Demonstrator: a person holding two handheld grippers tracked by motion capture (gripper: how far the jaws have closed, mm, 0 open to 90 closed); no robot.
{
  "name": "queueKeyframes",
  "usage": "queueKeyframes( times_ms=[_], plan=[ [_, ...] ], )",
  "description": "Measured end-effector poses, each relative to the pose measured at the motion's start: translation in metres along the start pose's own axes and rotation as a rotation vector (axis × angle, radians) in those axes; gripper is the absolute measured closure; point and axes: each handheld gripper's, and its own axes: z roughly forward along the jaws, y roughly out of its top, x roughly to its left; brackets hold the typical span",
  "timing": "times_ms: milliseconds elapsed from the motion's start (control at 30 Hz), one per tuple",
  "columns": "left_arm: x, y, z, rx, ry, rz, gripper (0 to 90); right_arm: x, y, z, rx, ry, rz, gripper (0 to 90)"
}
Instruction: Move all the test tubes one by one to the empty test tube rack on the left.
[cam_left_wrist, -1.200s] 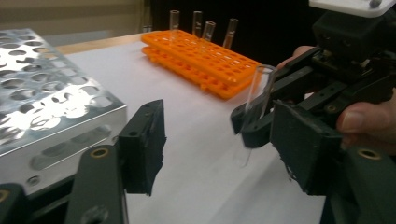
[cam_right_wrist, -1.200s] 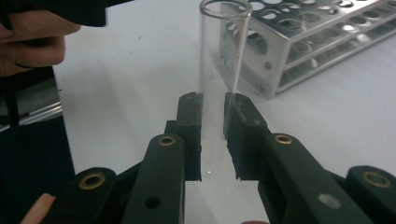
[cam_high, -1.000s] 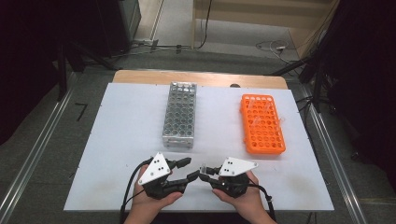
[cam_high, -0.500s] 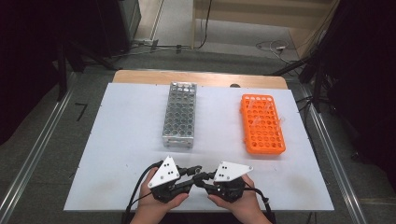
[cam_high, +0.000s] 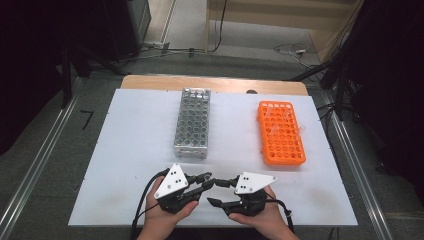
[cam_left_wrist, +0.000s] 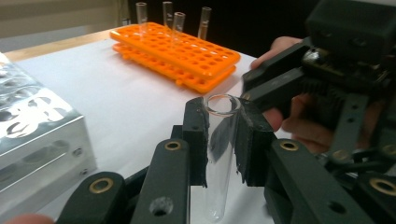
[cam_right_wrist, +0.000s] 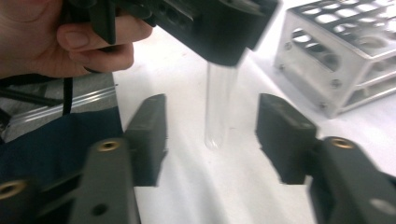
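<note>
Down at the near edge of the white surface (cam_high: 125, 150), the person has both tools drawn close together, tip to tip. The left tongs (cam_left_wrist: 223, 140) are clamped on a clear glass test tube (cam_left_wrist: 217, 158), pinching it just under its open rim so that it hangs upright with its rounded bottom toward the surface; I can't tell whether it touches. The right tongs (cam_right_wrist: 210, 140) stand wide apart on either side of the tube's lower half, holding nothing, with the tube (cam_right_wrist: 217, 107) hanging between the two black pads and touching neither.

The tube looks light, stiff and smooth, and being thin glass it will be both slippery and easy to crack. I'd judge that a firm but gentle squeeze on the straight wall suits it best, square across its width, well above the curved tip where the pads could slide off. If this is a hand-over, the right tongs have the whole lower shaft free to close on below the left pair.

Further back, a silver metal tube rack (cam_high: 192, 125) sits near the middle of the surface, and an orange plastic tube rack (cam_high: 281, 135) lies toward the right edge, with a few more clear tubes (cam_left_wrist: 173, 21) standing at its far end.
</note>
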Motion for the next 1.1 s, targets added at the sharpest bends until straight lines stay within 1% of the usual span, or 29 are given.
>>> queueKeyframes(
  times_ms=[33, 67, 100, 133, 167, 200, 233, 267, 300, 333, 367, 400, 433, 533, 567, 600, 633, 767, 833, 867, 967, 1033, 1100],
  plan=[
    [0.002, 0.001, -0.001, 0.0, 0.005, -0.003, 76.1, -0.002, 0.0, -0.004, -0.007, -0.007, 0.006, 31.9],
    [0.002, 0.001, -0.001, 0.0, 0.005, -0.003, 76.1, -0.002, 0.0, -0.004, -0.007, -0.007, 0.006, 31.9],
    [0.004, 0.002, -0.002, -0.001, 0.013, -0.003, 76.1, -0.005, -0.001, -0.008, -0.013, -0.014, 0.017, 27.2],
    [0.005, 0.003, -0.003, -0.006, 0.018, -0.006, 76.1, -0.01, -0.003, -0.016, -0.02, -0.034, 0.037, 18.6],
    [0.007, 0.005, -0.003, -0.006, 0.019, -0.007, 76.1, -0.01, -0.003, -0.016, -0.02, -0.034, 0.037, 18.6],
    [0.009, 0.006, -0.004, -0.007, 0.023, -0.007, 76.1, -0.016, -0.006, -0.025, -0.023, -0.055, 0.052, 11.9],
    [0.011, 0.008, -0.004, -0.011, 0.025, -0.01, 76.1, -0.016, -0.006, -0.025, -0.023, -0.055, 0.052, 11.9],
    [0.013, 0.01, -0.003, -0.009, 0.027, -0.01, 76.1, -0.019, -0.008, -0.03, -0.028, -0.061, 0.054, 9.0],
    [0.014, 0.012, -0.003, -0.009, 0.026, -0.01, 76.1, -0.026, -0.012, -0.04, -0.039, -0.073, 0.07, 5.9],
    [0.016, 0.014, -0.002, -0.009, 0.028, -0.006, 76.1, -0.03, -0.014, -0.045, -0.046, -0.076, 0.082, 4.8],
    [0.018, 0.016, -0.002, -0.01, 0.028, -0.005, 76.1, -0.03, -0.014, -0.045, -0.046, -0.076, 0.082, 4.8],
    [0.02, 0.018, -0.001, -0.011, 0.031, -0.004, 76.1, -0.034, -0.016, -0.05, -0.055, -0.084, 0.097, 4.2],
    [0.022, 0.02, 0.0, -0.013, 0.037, -0.004, 76.1, -0.042, -0.02, -0.058, -0.068, -0.094, 0.117, 1.0],
    [0.029, 0.024, 0.002, -0.021, 0.048, -0.014, 76.1, -0.051, -0.022, -0.067, -0.094, -0.13, 0.145, 0.8],
    [0.032, 0.026, 0.003, -0.024, 0.051, -0.022, 76.1, -0.051, -0.022, -0.067, -0.094, -0.13, 0.145, 0.8],
    [0.035, 0.027, 0.004, -0.029, 0.051, -0.029, 76.1, -0.055, -0.024, -0.072, -0.102, -0.158, 0.154, 0.4],
    [0.038, 0.028, 0.005, -0.029, 0.055, -0.035, 76.1, -0.055, -0.024, -0.072, -0.102, -0.158, 0.154, 0.4],
    [0.049, 0.036, 0.009, -0.021, 0.074, -0.034, 76.1, -0.057, -0.031, -0.082, -0.094, -0.186, 0.16, 0.0],
    [0.055, 0.041, 0.011, -0.027, 0.083, -0.034, 76.1, -0.06, -0.04, -0.091, -0.089, -0.208, 0.174, 0.0],
    [0.058, 0.044, 0.011, -0.031, 0.085, -0.036, 76.1, -0.06, -0.04, -0.091, -0.089, -0.208, 0.174, 0.0],
    [0.067, 0.052, 0.015, -0.041, 0.094, -0.038, 76.1, -0.062, -0.047, -0.101, -0.09, -0.224, 0.188, 0.0],
    [0.073, 0.057, 0.019, -0.039, 0.101, -0.033, 76.1, -0.063, -0.051, -0.107, -0.091, -0.233, 0.19, 0.0],
    [0.08, 0.061, 0.022, -0.043, 0.104, -0.041, 76.1, -0.064, -0.054, -0.111, -0.093, -0.246, 0.198, 0.0]
  ],
)
